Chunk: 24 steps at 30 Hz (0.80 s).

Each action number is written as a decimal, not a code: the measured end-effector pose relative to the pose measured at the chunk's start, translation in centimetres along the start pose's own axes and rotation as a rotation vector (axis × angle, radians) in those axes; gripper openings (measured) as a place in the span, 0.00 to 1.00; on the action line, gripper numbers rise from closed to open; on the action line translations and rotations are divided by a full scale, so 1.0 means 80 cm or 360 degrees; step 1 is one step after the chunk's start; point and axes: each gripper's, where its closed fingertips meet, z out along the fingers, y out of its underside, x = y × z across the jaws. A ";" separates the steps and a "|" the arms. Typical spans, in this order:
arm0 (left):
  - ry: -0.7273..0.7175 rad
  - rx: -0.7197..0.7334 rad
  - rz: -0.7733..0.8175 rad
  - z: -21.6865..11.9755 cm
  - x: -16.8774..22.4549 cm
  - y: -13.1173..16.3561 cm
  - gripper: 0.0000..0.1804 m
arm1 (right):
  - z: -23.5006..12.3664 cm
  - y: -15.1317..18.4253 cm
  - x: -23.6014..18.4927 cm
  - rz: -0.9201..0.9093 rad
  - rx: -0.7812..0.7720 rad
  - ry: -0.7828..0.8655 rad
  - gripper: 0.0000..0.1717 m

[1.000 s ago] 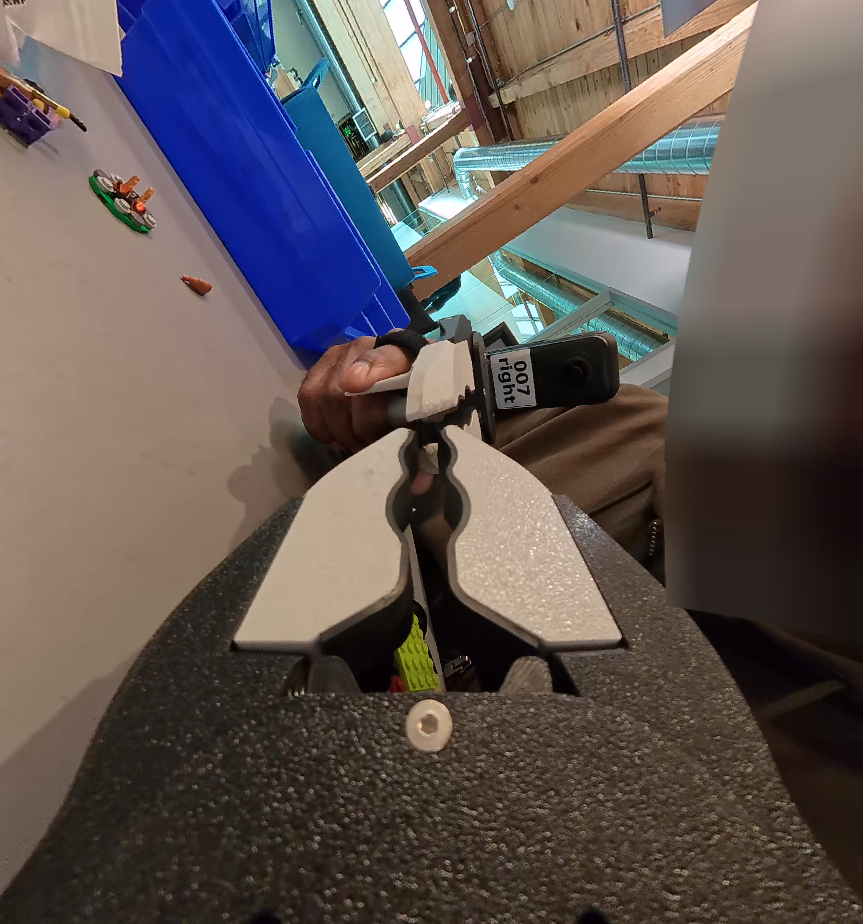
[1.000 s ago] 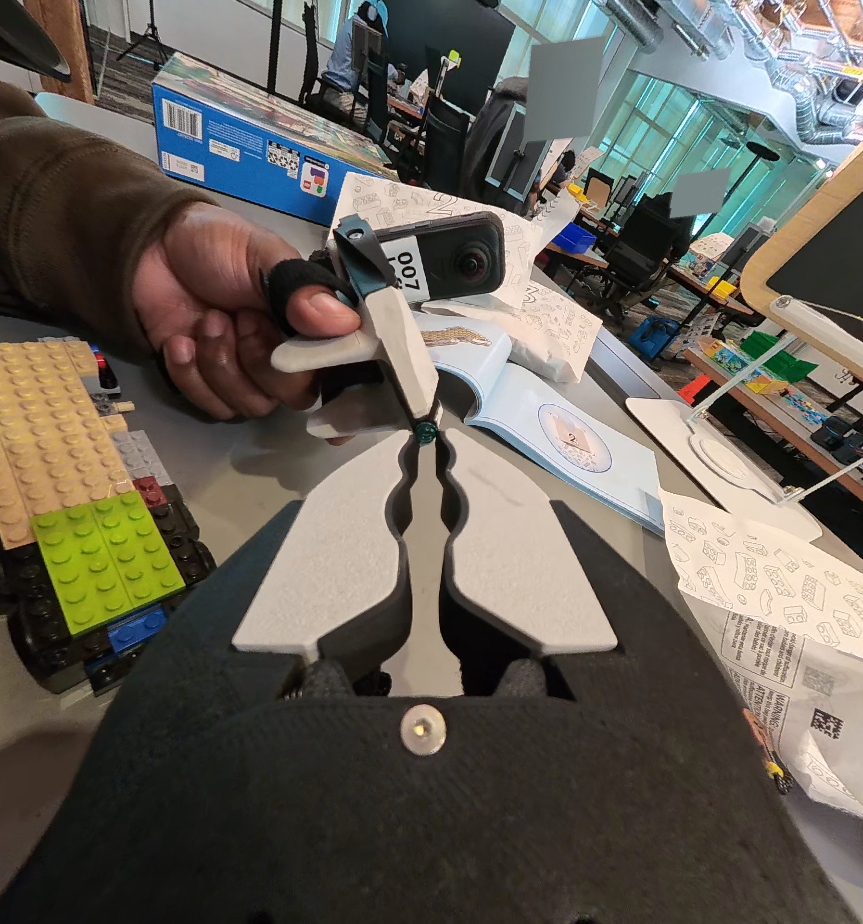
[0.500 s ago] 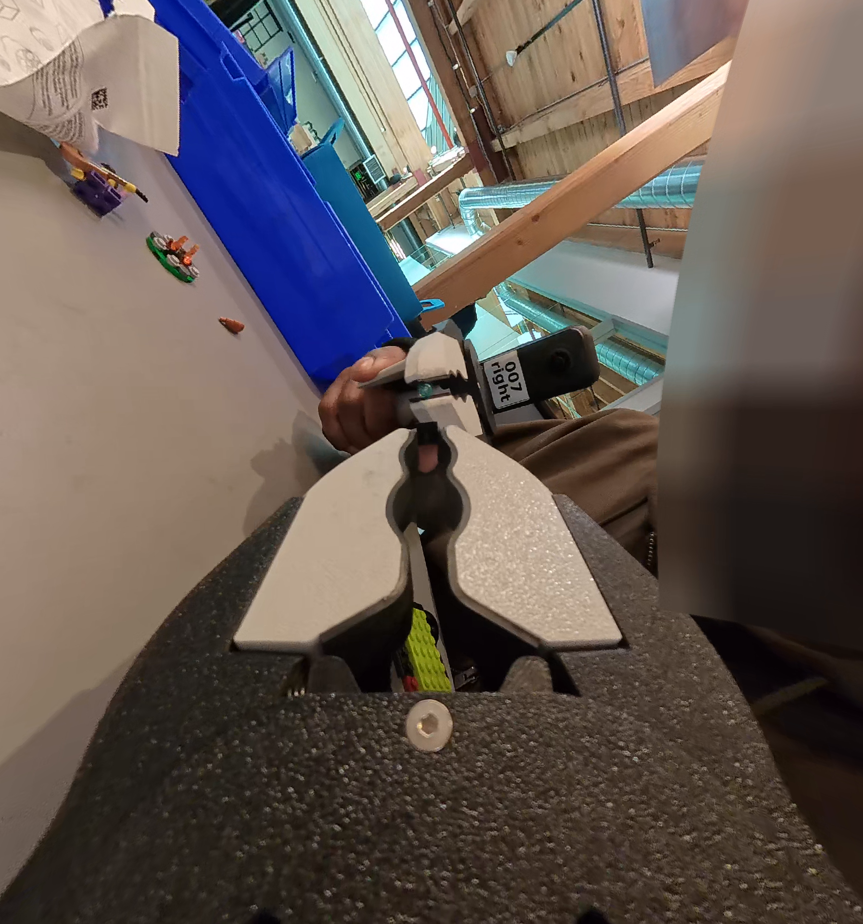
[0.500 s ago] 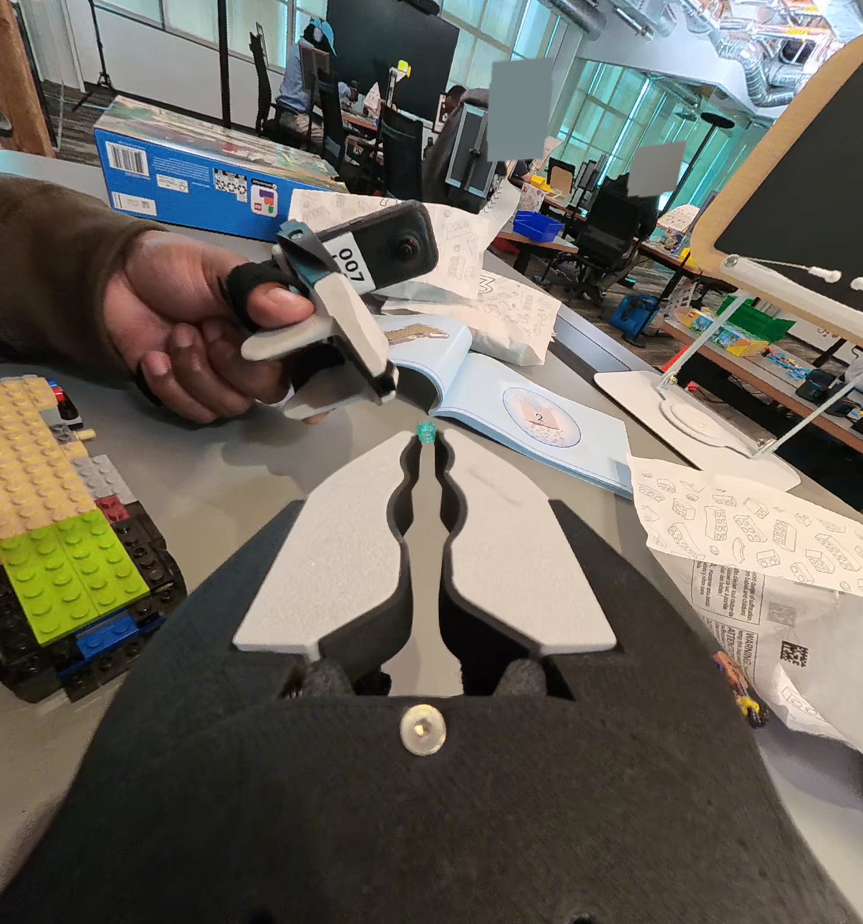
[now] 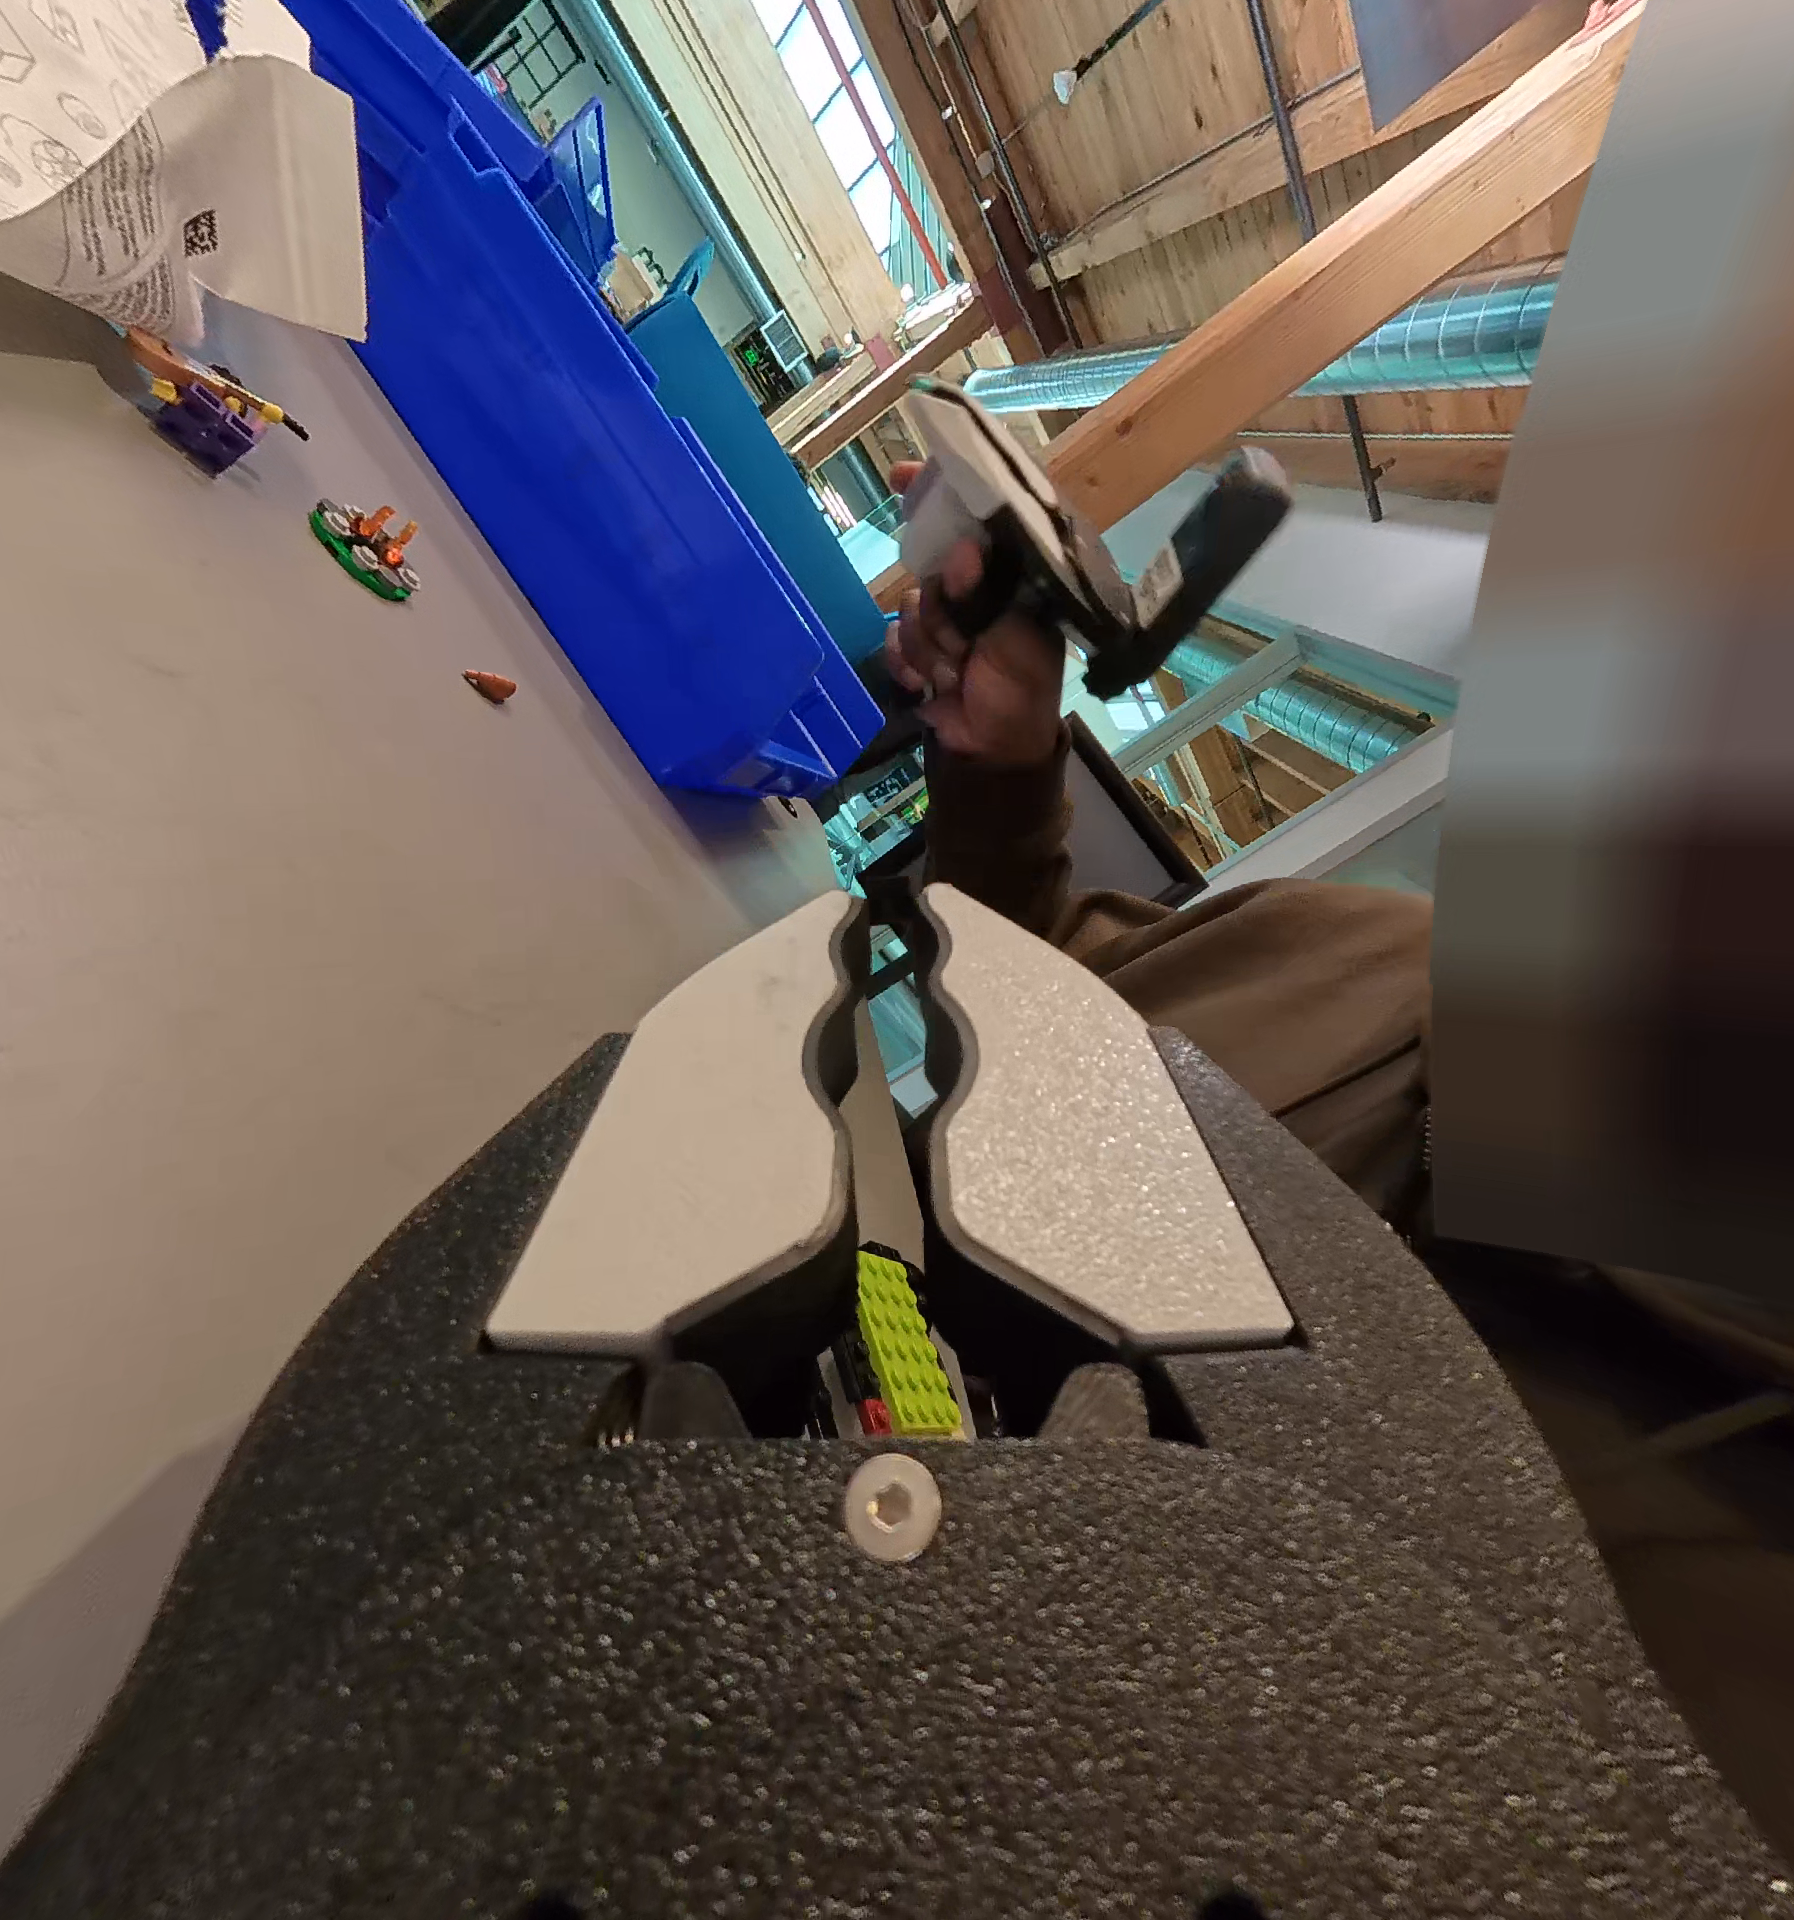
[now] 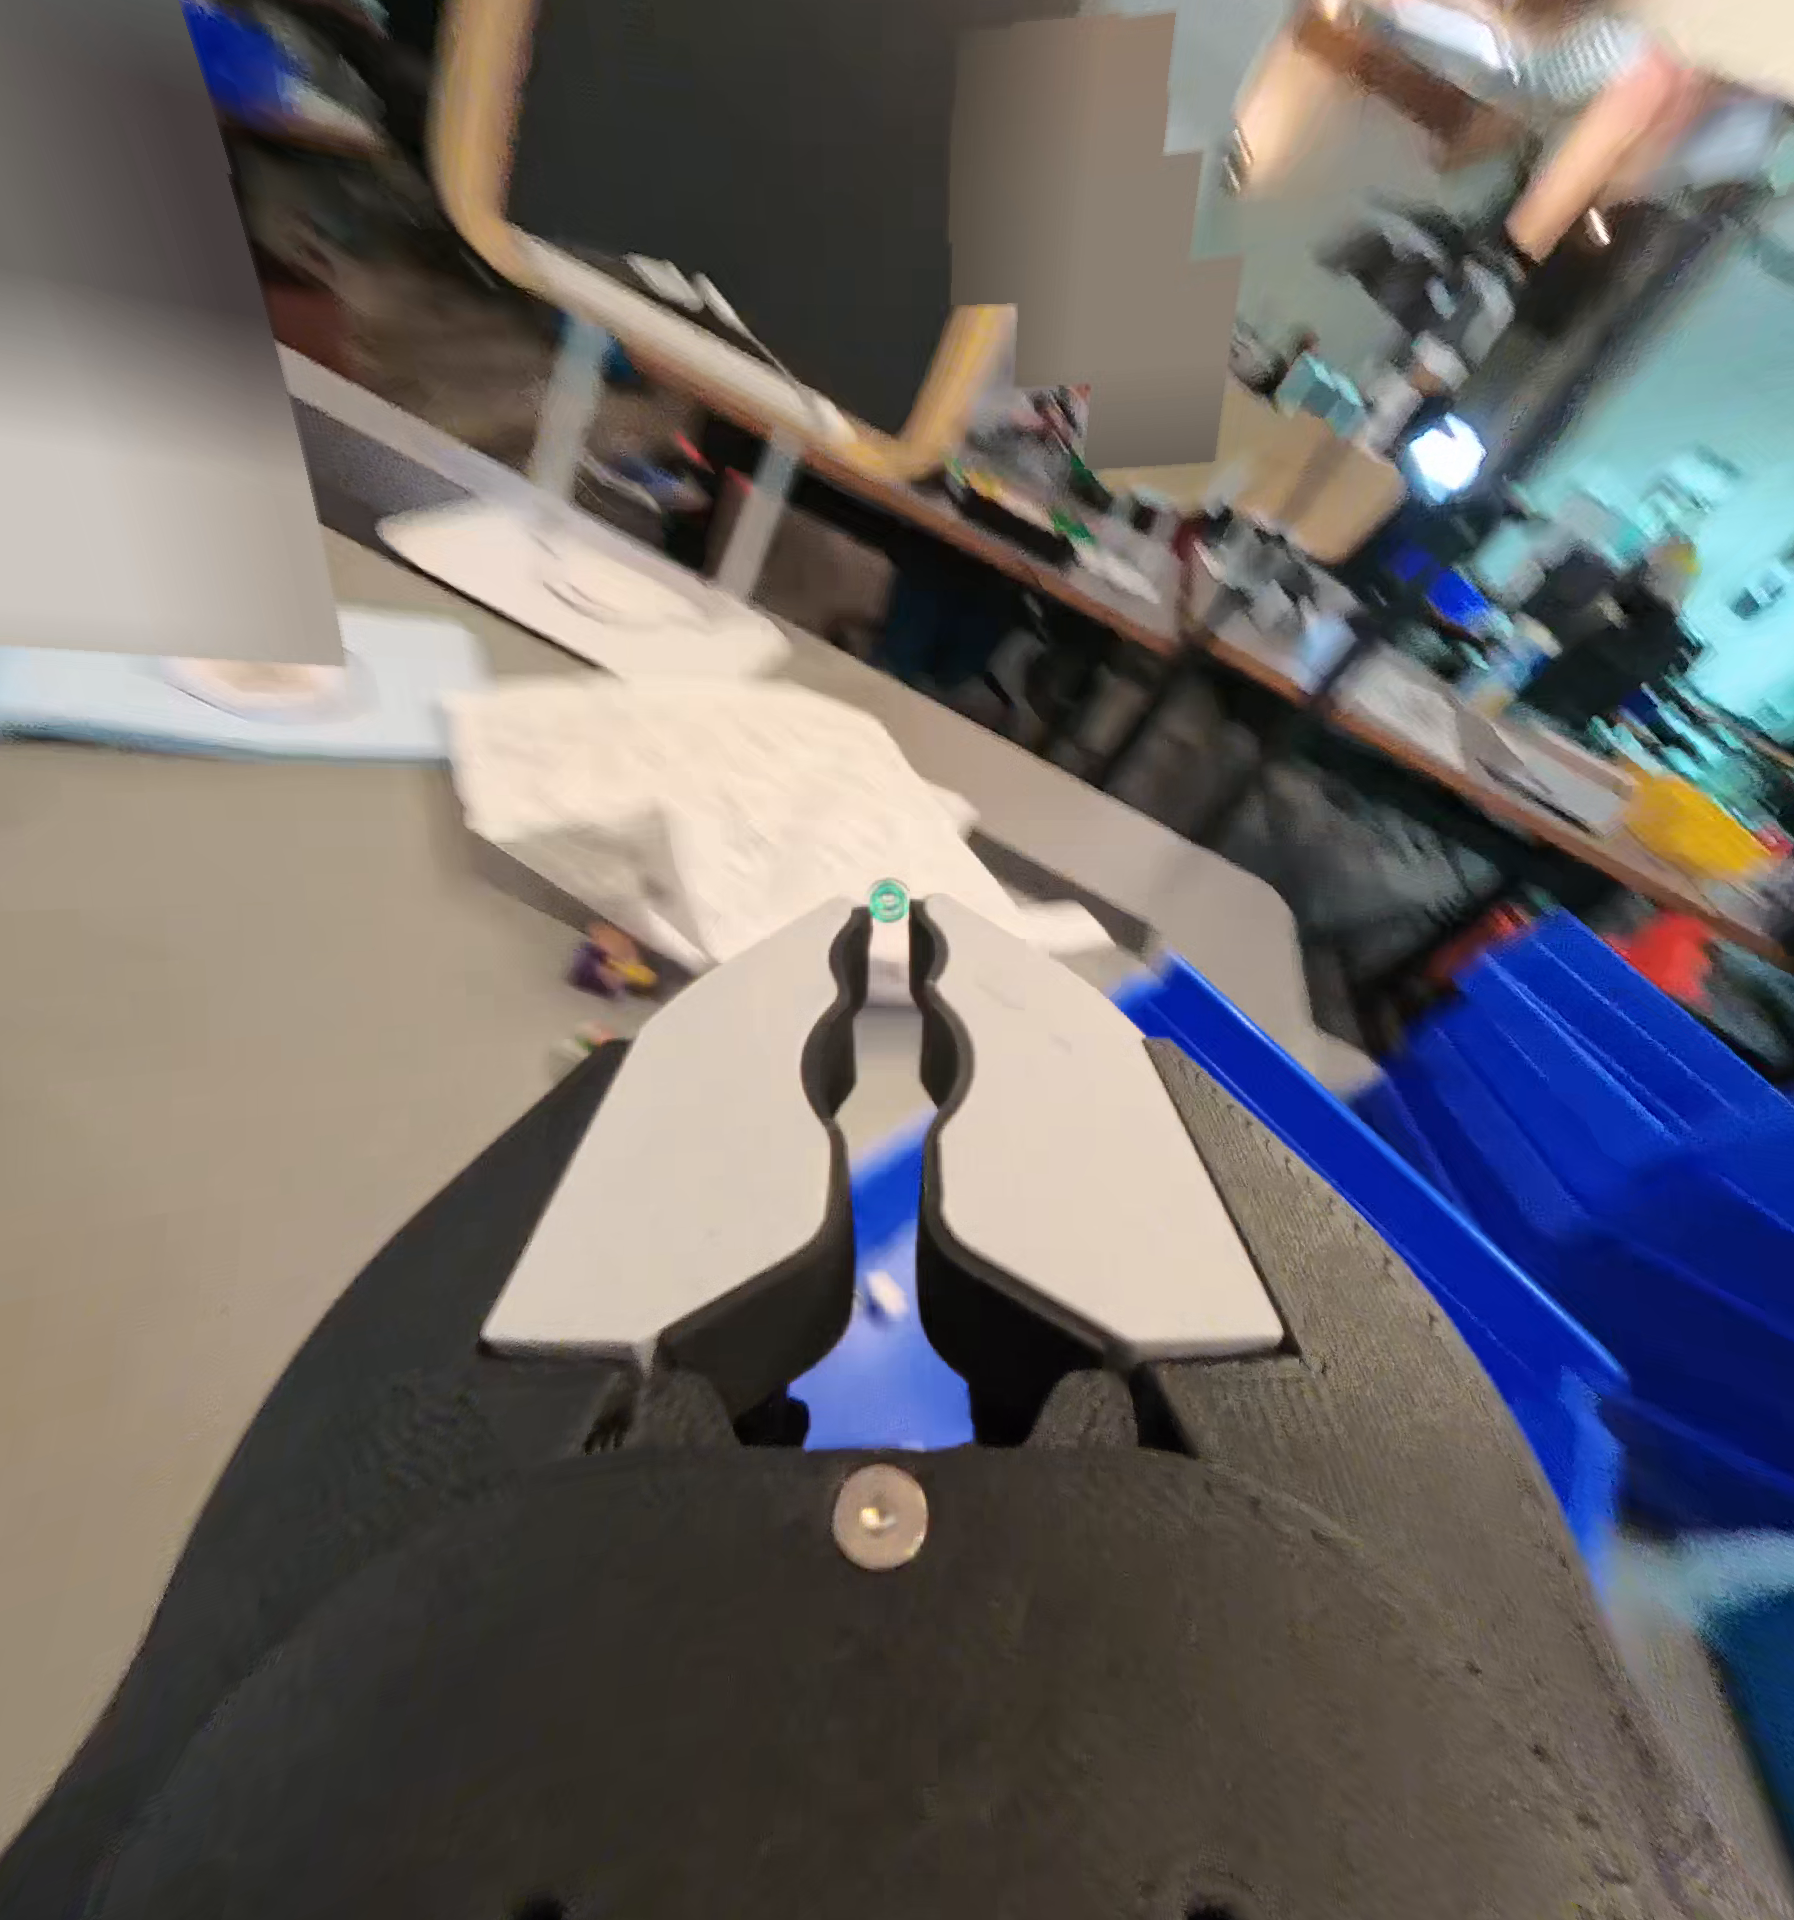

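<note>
In the right claw (image 6: 889,906): a green stud (image 6: 889,900).

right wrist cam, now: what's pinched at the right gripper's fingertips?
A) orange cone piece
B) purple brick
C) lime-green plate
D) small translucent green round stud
D: the right gripper has a small translucent green round stud clamped between its two fingertips, in the air above the grey table.
</note>
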 end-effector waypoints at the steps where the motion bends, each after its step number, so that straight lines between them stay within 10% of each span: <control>1: -0.0001 -0.0009 0.0001 0.001 0.000 0.001 0.04 | 0.001 0.023 0.024 0.0003 -0.0117 0.0063 0.04; 7: 0.0024 -0.0049 -0.0015 0.013 0.002 0.009 0.04 | -0.003 0.059 0.015 -0.0039 -0.0245 -0.0050 0.19; 17: 0.0210 -0.0212 -0.0072 0.043 0.023 0.038 0.04 | -0.013 -0.009 -0.284 -0.0428 0.0321 -0.1155 0.14; 24: 0.0218 -0.0200 -0.0094 0.039 0.023 0.036 0.04 | -0.007 -0.009 -0.348 -0.0520 0.0398 -0.1292 0.10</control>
